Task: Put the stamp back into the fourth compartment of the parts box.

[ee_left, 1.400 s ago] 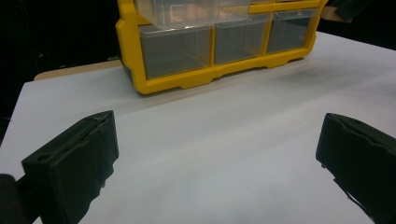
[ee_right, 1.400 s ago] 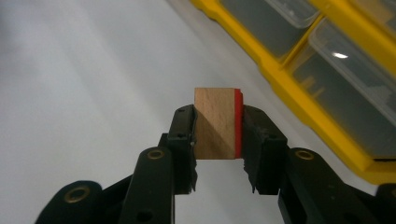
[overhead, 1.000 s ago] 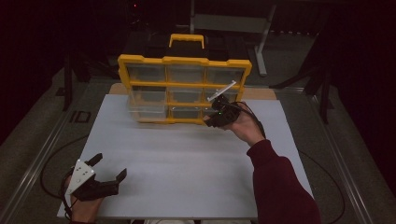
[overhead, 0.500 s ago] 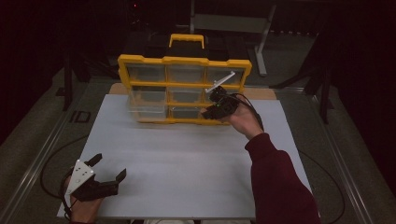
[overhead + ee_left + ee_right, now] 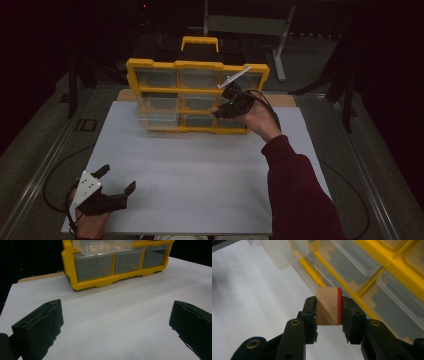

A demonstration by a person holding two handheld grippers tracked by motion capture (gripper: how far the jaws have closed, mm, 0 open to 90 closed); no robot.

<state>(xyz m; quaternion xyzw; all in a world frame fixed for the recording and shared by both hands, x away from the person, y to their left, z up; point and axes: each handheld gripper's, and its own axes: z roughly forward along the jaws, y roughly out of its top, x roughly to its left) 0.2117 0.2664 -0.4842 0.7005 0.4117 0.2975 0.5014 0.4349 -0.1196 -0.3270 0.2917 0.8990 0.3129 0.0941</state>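
Center of the high view: right gripper clamps a wooden block, red edge, at the yellow organizer. Lower left: left gripper open. No readable labels.

- Legible text, labels, brands, numbers, signs: none on any surface in the three views.
- Yellow drawer organizer: frame and clear drawer fronts carry no readable marking.
- Wooden block, held just in front of the organizer: plain wood with a red edge, no lettering.
- Floor left of the organizer: a small dark mark, too blurred to read.
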